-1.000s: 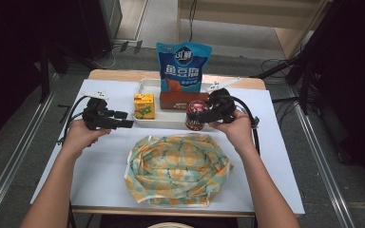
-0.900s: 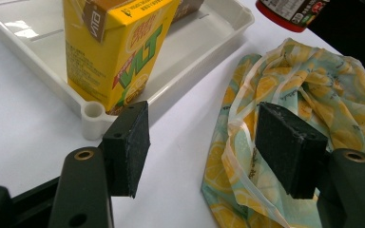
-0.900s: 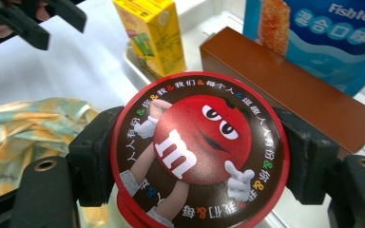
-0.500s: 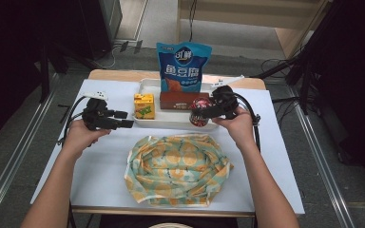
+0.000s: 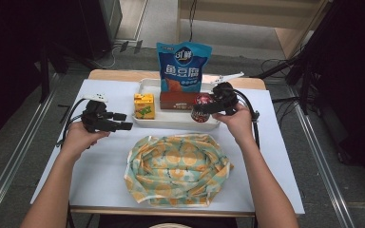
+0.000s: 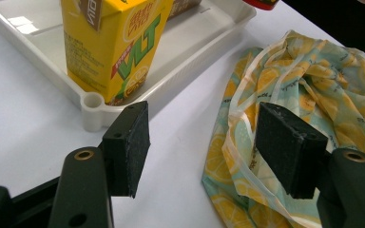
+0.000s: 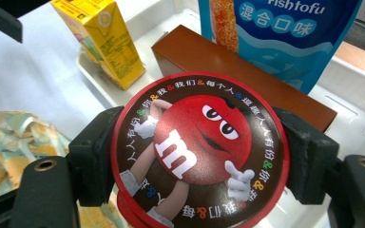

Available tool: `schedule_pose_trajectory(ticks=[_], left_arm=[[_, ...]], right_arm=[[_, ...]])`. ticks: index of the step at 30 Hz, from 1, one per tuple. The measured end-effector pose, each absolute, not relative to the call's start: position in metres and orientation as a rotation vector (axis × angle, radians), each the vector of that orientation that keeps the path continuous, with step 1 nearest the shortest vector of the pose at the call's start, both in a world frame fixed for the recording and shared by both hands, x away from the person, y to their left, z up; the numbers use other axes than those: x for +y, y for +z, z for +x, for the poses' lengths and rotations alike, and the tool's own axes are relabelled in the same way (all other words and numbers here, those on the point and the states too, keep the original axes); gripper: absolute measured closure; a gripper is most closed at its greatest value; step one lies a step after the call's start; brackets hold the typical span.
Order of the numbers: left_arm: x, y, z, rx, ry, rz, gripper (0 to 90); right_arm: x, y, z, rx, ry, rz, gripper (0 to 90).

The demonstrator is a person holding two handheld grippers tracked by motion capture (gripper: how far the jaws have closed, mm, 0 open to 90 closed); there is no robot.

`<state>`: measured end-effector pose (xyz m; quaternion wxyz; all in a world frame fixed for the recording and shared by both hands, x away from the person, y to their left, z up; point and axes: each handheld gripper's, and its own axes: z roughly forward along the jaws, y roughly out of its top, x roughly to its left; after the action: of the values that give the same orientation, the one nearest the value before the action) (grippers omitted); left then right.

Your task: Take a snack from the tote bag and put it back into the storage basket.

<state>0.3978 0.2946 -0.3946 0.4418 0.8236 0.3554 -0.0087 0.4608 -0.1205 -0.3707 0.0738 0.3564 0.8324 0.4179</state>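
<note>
Now your right tool [image 7: 197, 156] grips the round candy tub [image 7: 197, 152] by its sides, lid facing up, held above the white tray's [image 5: 171, 121] near edge, probably to carry it toward the lemon-print bag [image 5: 178, 168]. Your left tool [image 6: 209, 147] waits open beside the tray, the yellow carton [image 6: 111, 42] just beyond it. The tub's lower part is hidden.

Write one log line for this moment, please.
right tongs: shut on candy tub, above tray edge | left tongs: open, empty | bag: flat
</note>
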Motion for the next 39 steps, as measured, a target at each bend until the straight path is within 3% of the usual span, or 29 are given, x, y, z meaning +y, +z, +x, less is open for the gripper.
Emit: schedule_pose_trajectory(ticks=[39], left_arm=[[0.299,-0.396,0.393,0.888,-0.017,2.046,36.7]], right_arm=[[-0.118,-0.422,0.488,2.482,1.091,1.166,26.3]])
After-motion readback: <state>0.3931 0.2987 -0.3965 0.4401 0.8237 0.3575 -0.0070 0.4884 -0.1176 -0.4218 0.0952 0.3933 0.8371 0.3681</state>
